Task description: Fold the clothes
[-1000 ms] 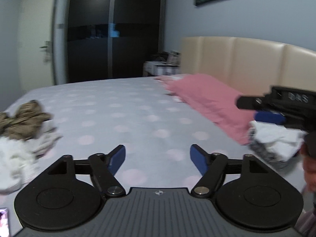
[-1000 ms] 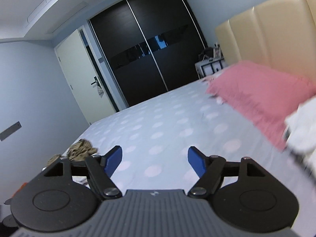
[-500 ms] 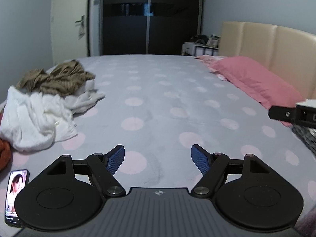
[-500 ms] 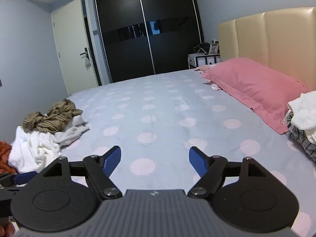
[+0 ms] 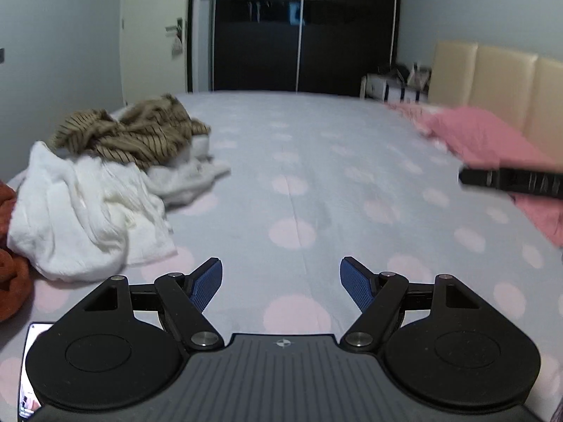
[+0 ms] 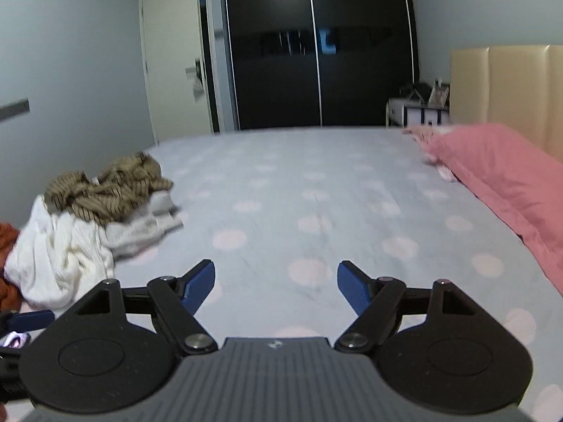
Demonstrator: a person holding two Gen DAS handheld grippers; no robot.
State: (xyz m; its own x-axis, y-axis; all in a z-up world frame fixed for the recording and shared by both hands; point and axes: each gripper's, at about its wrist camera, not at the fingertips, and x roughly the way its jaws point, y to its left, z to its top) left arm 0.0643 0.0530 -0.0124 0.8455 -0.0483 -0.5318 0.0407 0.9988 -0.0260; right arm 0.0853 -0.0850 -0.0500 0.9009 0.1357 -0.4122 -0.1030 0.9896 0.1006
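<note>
Two hand-held grippers: left hand-held gripper (image 5: 280, 274) and right hand-held gripper (image 6: 275, 279), both released, jaws spread wide, nothing between the pads, both above bare bed sheet.
Clothes pile: heap at the left side of the bed (image 5: 316, 176), well apart from both grippers; nothing folded in view yet.
Top item: tan striped garment (image 5: 133, 133), crumpled, lying on the white ones.
Nearest item: white garment (image 5: 81, 218), bunched, thin crinkled weave by the look; a second pale piece (image 5: 190, 179) spreads out beside it.
Edge item: orange fabric (image 5: 10, 274), mostly cut off by the frame.
Handling: all likely light, limp, no stiffness; will sag and drag neighbours if pulled from mid-heap. Not fragile. Thin cloth may slip unless the pads pinch a doubled edge.
Grip point: judged best on a free hem or corner of the white garment at its near edge, one gripper per corner, lift clear, then spread on the open sheet.
Clutter: phone (image 5: 31, 369) lies on the bed near the pile; pink pillow (image 5: 485, 140) sits far right.
</note>
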